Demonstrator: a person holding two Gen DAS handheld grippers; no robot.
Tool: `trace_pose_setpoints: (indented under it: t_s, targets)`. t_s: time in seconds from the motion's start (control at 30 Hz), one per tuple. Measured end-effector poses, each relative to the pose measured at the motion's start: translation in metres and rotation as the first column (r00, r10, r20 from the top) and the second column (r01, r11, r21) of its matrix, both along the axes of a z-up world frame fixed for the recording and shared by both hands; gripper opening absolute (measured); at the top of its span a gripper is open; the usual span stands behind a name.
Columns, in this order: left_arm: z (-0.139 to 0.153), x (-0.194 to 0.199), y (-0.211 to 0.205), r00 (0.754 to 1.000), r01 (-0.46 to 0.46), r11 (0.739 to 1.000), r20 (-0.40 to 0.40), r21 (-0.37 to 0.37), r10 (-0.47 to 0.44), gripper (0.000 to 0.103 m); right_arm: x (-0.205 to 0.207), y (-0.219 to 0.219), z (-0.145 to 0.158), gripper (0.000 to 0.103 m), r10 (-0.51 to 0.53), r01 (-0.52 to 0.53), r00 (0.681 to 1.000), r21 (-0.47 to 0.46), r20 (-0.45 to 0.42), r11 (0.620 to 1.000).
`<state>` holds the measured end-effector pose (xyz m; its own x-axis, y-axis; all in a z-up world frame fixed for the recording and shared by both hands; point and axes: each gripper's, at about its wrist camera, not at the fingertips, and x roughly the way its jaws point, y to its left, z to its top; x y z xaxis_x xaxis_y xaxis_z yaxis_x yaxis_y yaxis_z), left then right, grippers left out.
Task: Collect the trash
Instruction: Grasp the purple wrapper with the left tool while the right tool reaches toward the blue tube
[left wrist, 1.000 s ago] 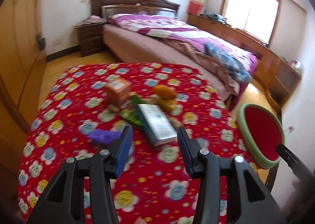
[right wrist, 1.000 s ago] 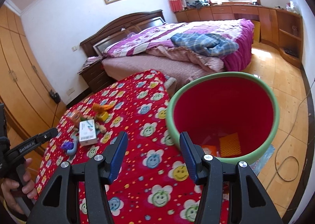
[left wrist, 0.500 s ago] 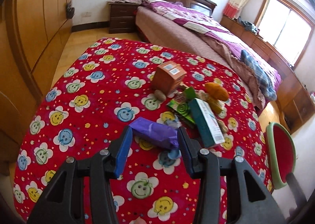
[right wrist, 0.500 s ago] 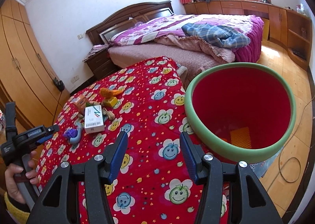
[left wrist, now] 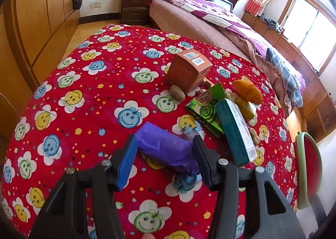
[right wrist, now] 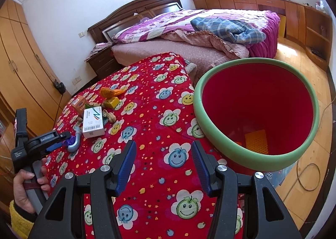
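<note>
A purple wrapper (left wrist: pixel 166 148) lies on the red smiley-print tablecloth (left wrist: pixel 88 83), between the open jaws of my left gripper (left wrist: pixel 164 160), which is not closed on it. Beyond it lie a teal-and-white box (left wrist: pixel 235 131), a green coil packet (left wrist: pixel 206 108), a brown carton (left wrist: pixel 189 69), an orange peel (left wrist: pixel 247 91) and nut shells (left wrist: pixel 177 93). My right gripper (right wrist: pixel 163 166) is open and empty over the cloth, left of the red bin with green rim (right wrist: pixel 258 112). The left gripper also shows in the right wrist view (right wrist: pixel 61 138).
The bin stands at the table's right edge, with yellow and orange scraps (right wrist: pixel 256 141) at its bottom. A bed (right wrist: pixel 189 35) lies behind the table, wardrobes (left wrist: pixel 35 12) to the left, a cable (right wrist: pixel 308 178) on the wooden floor.
My left gripper has moved down and forward, so the purple wrapper now sits between its jaws. My right gripper has shifted slightly; the bin looks a little farther right.
</note>
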<state>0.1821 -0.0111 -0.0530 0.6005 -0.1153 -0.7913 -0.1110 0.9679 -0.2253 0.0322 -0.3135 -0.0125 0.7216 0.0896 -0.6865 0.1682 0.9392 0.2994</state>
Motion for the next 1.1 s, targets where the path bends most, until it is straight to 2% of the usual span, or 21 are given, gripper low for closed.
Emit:
trace_pose_setpoints:
  t_s: [0.13,0.23,0.33,0.43,0.5,0.73,0.97,1.1]
  targets:
    - [-0.003,0.0,0.003,1.0,-0.008,1.0,-0.007,0.005,0.009,0.057,0.001,0.002,0.0,0.056,0.007,-0.007,1.0,-0.001,-0.006,1.0]
    - [-0.011,0.005,0.013,0.998,-0.048,0.998,-0.049,-0.033,0.046,0.06,0.002,0.005,-0.001,0.056,0.014,-0.014,1.0,-0.005,-0.009,1.0]
    - [-0.012,0.004,0.017,0.997,-0.057,0.996,-0.05,-0.062,0.053,0.059,0.004,0.009,-0.001,0.056,0.026,-0.026,1.0,-0.009,-0.011,1.0]
    - [-0.012,0.002,0.013,0.998,-0.039,0.997,-0.046,-0.06,0.037,0.053,0.006,0.014,-0.001,0.056,0.037,-0.038,0.999,-0.015,-0.016,0.999]
    - [-0.011,-0.001,0.009,0.999,-0.001,0.997,-0.034,-0.078,-0.002,0.043,0.008,0.017,0.0,0.056,0.047,-0.048,0.999,-0.02,-0.016,0.999]
    - [-0.002,-0.01,0.008,0.998,0.052,0.994,0.027,-0.1,-0.05,0.027,0.016,0.034,0.006,0.056,0.095,-0.095,0.995,-0.053,-0.015,0.994]
    - [0.02,-0.026,0.017,0.991,0.07,0.997,0.115,-0.014,-0.068,0.025,0.035,0.056,0.011,0.056,0.155,-0.155,0.988,-0.047,-0.009,0.987]
    - [0.022,-0.031,0.027,0.991,0.056,0.998,0.121,0.024,-0.059,0.025,0.053,0.077,0.007,0.056,0.211,-0.212,0.977,-0.031,-0.019,0.977]
